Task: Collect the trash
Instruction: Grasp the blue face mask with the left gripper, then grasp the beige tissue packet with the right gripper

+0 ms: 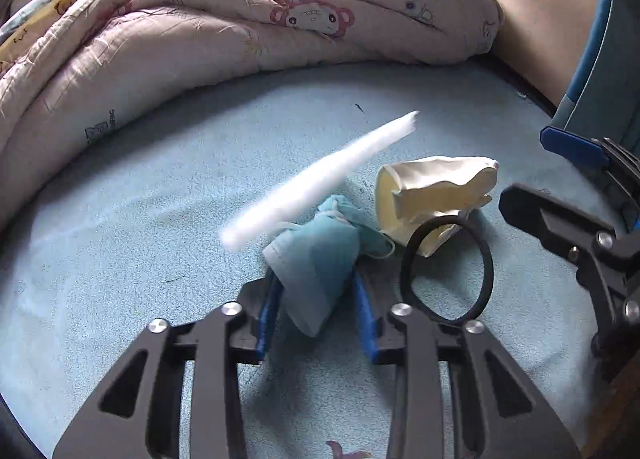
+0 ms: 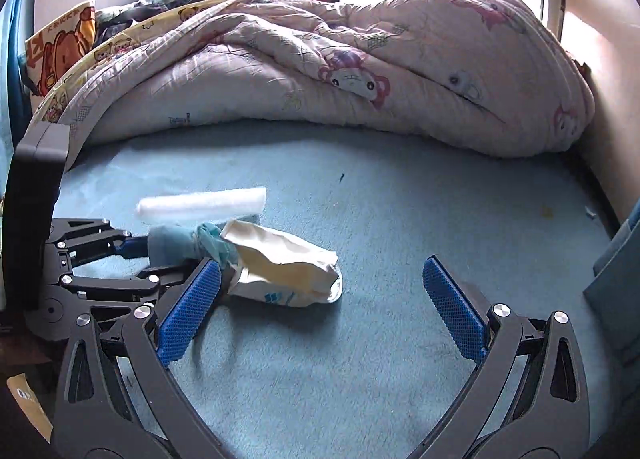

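Observation:
A crumpled blue face mask is clamped between the blue pads of my left gripper, just above the light blue bedsheet; it also shows in the right wrist view. A white foam tube lies beyond the mask. A crumpled cream paper bag lies to the right. A black ring sits by the left gripper's right finger. My right gripper is open and empty, its left pad close to the paper bag.
A bunched pink cartoon quilt fills the far side of the bed. A wall runs along the right. Pillows lie at the far left. A small yellow scrap lies on the sheet at right.

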`<state>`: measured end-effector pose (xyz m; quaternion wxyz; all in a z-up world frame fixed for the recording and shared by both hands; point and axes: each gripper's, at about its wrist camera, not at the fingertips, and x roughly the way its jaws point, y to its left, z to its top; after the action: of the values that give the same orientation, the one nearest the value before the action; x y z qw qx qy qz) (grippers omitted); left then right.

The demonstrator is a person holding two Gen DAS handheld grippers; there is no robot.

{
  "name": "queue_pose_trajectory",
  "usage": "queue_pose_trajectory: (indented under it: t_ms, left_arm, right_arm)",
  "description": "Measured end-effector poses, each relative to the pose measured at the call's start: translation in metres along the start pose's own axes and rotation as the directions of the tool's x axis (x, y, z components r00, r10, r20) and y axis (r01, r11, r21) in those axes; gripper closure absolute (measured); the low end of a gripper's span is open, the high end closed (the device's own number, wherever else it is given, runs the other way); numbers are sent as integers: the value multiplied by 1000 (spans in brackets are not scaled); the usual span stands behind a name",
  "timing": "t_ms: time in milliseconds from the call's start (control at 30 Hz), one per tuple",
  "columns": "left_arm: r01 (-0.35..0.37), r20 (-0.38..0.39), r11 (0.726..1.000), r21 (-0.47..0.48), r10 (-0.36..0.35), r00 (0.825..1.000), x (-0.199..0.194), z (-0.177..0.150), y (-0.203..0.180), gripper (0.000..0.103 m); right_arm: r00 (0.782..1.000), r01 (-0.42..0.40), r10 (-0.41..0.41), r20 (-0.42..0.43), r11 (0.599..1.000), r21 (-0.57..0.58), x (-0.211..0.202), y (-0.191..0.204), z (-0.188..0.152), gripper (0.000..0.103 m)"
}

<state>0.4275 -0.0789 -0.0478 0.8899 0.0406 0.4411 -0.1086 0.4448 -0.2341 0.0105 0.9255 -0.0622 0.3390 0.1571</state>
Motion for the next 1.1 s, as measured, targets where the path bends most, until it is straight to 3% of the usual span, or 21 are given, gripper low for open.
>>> queue_pose_trajectory:
  t_ms: [67, 100, 233, 500, 767, 800, 833, 867, 1000, 1100]
  left_arm:
    - [41, 17, 999, -9, -41, 999, -4, 0, 5, 86]
    - [51, 28, 999, -3, -51, 998, -7, -2, 7, 88]
    - [68, 43, 998, -1, -68, 997, -17, -8, 21, 89]
    - [109, 61, 993, -38, -107, 992, -24, -19, 40, 90]
    - [53, 26, 997, -49, -52, 998, -23, -25, 41, 91]
    - [50, 30, 997, -51, -48, 998, -25, -27, 42, 91]
    - [52, 35, 997, -59, -50, 998, -27, -28, 44, 91]
    - [58, 38, 996, -71, -56, 998, -29, -30, 46, 91]
    - [47, 35, 994, -101, -43, 998, -38, -44, 57, 91]
    - [16, 39, 992, -126, -11, 999, -46, -53, 66, 91]
  right_arm:
    - [1000, -13, 13, -4, 1000, 5, 4, -1, 2, 5]
    - [1000, -15, 15, -5, 1000, 1, 6, -1, 2, 5]
    - [999, -31, 31, -28, 1000, -5, 17, 1, -1, 5]
    - [995, -76, 81, -56, 993, 87, 36, 2, 4, 5]
    - [985, -48, 64, -158, 993, 105, 61, 12, 4, 6]
    - [984, -44, 59, -165, 995, 92, 63, 15, 4, 12]
    - [984, -34, 47, -173, 996, 78, 64, 18, 4, 28]
    - [982, -34, 45, -181, 997, 65, 66, 20, 4, 36]
    - [984, -19, 27, -177, 999, 47, 65, 24, 3, 37]
    - [992, -15, 25, -125, 997, 80, 54, 17, 2, 37]
